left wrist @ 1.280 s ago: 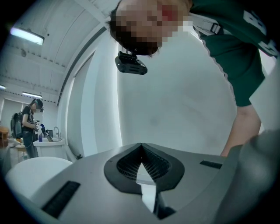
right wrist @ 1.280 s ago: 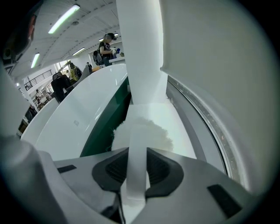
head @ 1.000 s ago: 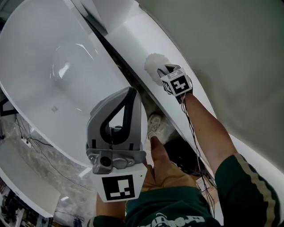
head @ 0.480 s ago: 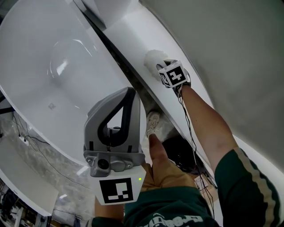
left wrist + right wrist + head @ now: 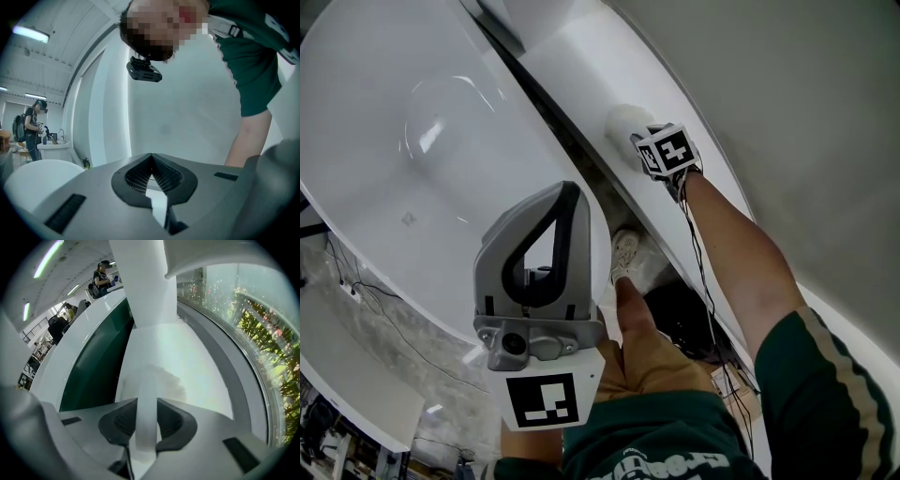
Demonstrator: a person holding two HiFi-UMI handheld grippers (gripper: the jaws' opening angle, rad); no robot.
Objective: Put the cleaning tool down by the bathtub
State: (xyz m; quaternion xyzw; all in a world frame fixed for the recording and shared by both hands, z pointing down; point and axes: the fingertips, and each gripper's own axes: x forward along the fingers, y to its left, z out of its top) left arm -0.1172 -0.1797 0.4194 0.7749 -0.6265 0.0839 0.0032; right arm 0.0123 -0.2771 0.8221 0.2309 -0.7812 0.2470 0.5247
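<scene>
The right gripper (image 5: 146,405) pointed steeply down, its jaws clamped on the white handle of the tool (image 5: 145,427). The tool's fluffy head sat at the white ledge (image 5: 581,56) just beside the tub (image 5: 384,103) — whether it rested on the ledge could not be told. A dark gap ran between ledge and tub. The left gripper (image 5: 151,157) was held up near the person's chest, jaws closed at the tips — nothing between them.

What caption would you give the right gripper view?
Right claw gripping the white cleaning tool by its handle, fluffy head ahead.
</scene>
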